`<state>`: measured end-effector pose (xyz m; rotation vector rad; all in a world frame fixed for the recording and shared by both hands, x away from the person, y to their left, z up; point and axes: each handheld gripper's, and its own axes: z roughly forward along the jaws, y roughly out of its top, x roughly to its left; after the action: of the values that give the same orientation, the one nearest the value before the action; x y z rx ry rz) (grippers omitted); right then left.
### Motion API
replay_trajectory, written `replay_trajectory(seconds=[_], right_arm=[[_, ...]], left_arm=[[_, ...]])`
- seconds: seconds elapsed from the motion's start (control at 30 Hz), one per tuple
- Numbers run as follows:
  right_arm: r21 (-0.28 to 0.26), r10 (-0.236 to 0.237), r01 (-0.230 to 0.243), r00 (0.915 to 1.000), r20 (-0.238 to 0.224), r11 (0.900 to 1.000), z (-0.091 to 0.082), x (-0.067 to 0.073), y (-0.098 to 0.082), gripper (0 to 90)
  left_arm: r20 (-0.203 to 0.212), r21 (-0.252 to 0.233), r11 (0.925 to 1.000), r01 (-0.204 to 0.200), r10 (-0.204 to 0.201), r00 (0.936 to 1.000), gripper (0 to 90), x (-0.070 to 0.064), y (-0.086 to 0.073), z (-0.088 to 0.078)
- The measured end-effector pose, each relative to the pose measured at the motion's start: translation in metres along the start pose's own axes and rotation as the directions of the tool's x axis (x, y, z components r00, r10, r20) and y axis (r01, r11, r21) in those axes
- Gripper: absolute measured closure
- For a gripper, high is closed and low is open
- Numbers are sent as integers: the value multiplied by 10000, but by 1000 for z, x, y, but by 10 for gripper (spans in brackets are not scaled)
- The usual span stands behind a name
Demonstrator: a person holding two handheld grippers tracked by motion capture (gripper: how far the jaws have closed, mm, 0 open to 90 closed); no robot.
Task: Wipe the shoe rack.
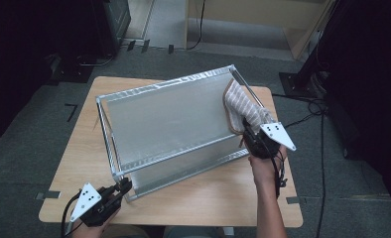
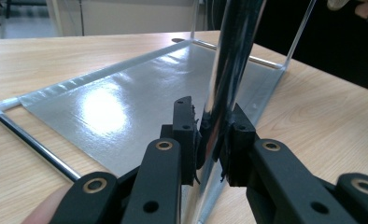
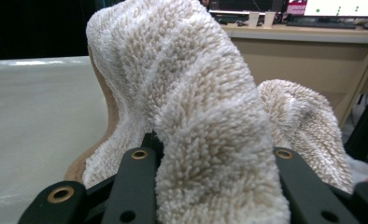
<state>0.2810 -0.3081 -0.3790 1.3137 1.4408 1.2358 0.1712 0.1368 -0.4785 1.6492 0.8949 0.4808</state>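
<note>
A silver metal shelf rack [image 1: 168, 124] lies on its side on the wooden table [image 1: 208, 193]. My left gripper [image 1: 125, 187] is at the rack's near left corner, shut on a chrome upright pole [image 2: 229, 70] that runs up between its pads [image 2: 215, 135]. The rack's shiny panel [image 2: 126, 102] stretches away behind it. My right gripper [image 1: 248, 133] is at the rack's right end, shut on a fluffy beige-and-white striped cloth [image 1: 240, 106]. The cloth [image 3: 201, 93] bulges over the jaws [image 3: 210, 154] and rests against the silver shelf surface [image 3: 32, 116].
The rack covers most of the table's middle, with bare wood left along the near edge and at the left side. Black cables [image 1: 307, 116] lie on the grey floor to the right. A light wooden cabinet [image 1: 263, 20] stands at the back.
</note>
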Motion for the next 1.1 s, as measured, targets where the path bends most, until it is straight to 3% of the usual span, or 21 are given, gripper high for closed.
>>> replay_trajectory(seconds=[0.13, 0.23, 0.43, 0.67, 0.87, 0.97, 1.03, 1.1], right_arm=[[11, 385, -385, 9984, -403, 9993, -2, 7, -1, 682], [49, 468, -465, 9953, -853, 9989, -3, 21, -2, 684], [10, -348, 354, 9868, -1583, 9994, -8, 73, -6, 685], [-35, -865, 893, 9525, -2920, 9960, -19, 126, -10, 685], [-141, -1336, 1389, 9132, -3850, 9902, -38, 168, -14, 684], [-260, -1663, 1723, 8846, -4357, 9847, -47, 185, -16, 683], [-283, -1703, 1768, 8755, -4521, 9838, -51, 191, -16, 683], [-425, -1893, 1908, 8725, -4505, 9807, -52, 194, -17, 683]], left_arm=[[332, 62, 9999, -113, 111, 9994, 790, -5, -1, 2], [328, 115, 9996, -239, 235, 9992, 792, -13, -1, 5], [567, 149, 9996, -248, 239, 9981, 791, -24, -1, 11], [862, 221, 9992, -330, 309, 9958, 791, -35, -2, 18], [874, 273, 9994, -234, 210, 9960, 790, -38, -3, 20], [947, 288, 9993, -231, 203, 9953, 790, -39, -4, 21], [869, 293, 9990, -346, 319, 9957, 790, -40, -5, 21], [524, 201, 9976, -661, 650, 9965, 796, -44, -6, 20]])
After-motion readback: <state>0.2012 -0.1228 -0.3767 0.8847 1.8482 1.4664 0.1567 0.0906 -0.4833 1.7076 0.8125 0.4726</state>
